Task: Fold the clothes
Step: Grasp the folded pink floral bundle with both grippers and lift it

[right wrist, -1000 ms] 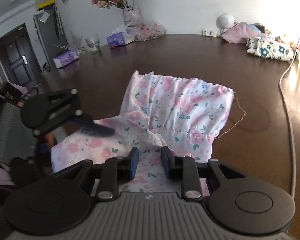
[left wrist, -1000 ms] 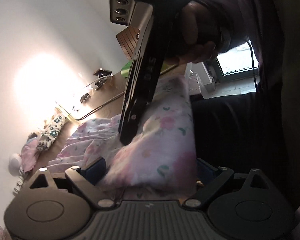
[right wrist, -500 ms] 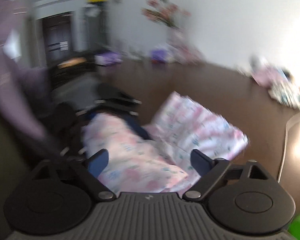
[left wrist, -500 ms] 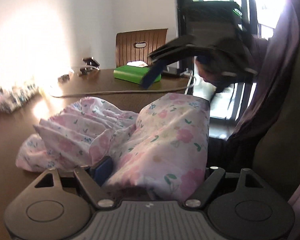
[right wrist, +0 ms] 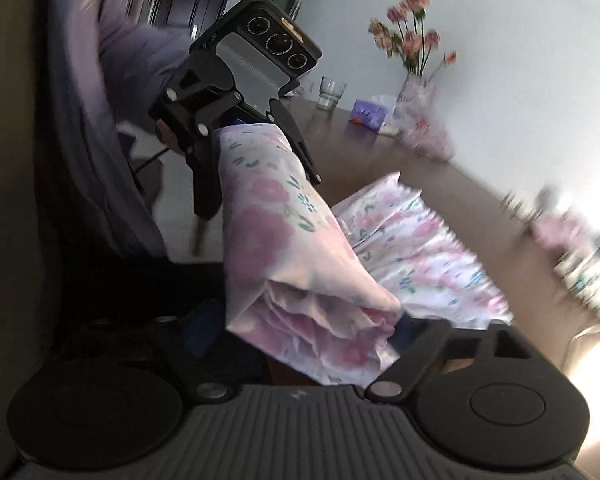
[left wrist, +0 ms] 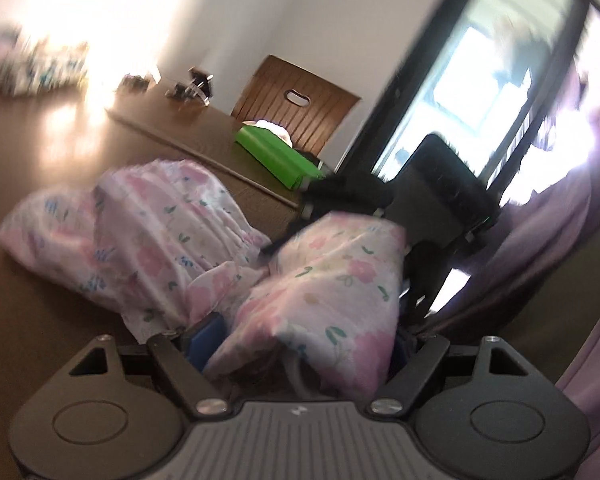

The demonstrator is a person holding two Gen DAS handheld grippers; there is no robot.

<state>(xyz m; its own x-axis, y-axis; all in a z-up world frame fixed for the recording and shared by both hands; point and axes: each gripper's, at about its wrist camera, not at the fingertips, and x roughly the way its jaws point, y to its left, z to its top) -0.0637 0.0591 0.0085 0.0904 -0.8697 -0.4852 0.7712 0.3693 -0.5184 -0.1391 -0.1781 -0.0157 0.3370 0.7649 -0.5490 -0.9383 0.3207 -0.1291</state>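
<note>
A pink floral garment (left wrist: 332, 280) lies partly bunched on the brown table (left wrist: 40, 320); its near edge is gathered into a thick folded band lifted off the wood. My left gripper (left wrist: 300, 340) is shut on one end of that band, and the cloth fills the wide gap between its blue pads. In the right wrist view the band (right wrist: 284, 232) runs from the left gripper (right wrist: 256, 148) down into my right gripper (right wrist: 304, 332). The right jaws are closing, with the fold between them and pressed by both pads. The right gripper (left wrist: 340, 220) faces the left one.
A green box (left wrist: 276, 152), a cable (left wrist: 220, 168) and a wooden chair (left wrist: 300, 100) sit beyond the garment. A flower vase (right wrist: 416, 92), a glass (right wrist: 332, 92) and a purple pack (right wrist: 366, 114) stand at the far edge. More clothes (right wrist: 580, 256) lie on the right. A lilac sleeve (right wrist: 140, 56) is behind the left gripper.
The right gripper let go of its narrow pinch, spread wide and came in around the thick fold. Both grippers rolled and now face each other, with the band raised between them.
</note>
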